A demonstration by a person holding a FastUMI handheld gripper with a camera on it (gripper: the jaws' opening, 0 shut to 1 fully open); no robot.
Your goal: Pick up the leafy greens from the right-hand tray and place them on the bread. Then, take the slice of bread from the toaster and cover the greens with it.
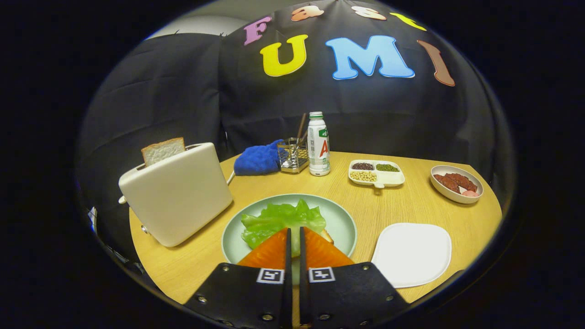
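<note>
Closest, low in the frame, my claw (294,235) has its 2 fingers nearly together, gripping nothing, above the leafy greens (279,221) on the plate's (340,218) bread (327,236); the toaster's (178,196) slice (162,150), upper left, looks light, stiff, crumbly, so I'd pinch its exposed top edge.

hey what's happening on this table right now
A sandwich is being put together with a handheld set of tongs. The leafy greens already lie on the bread on the green plate, and the white tray to the right is bare. The tongs sit nearly closed just over the greens, gripping nothing that can be seen. The second slice of bread still sticks up from the toaster, so covering the greens remains.
</note>
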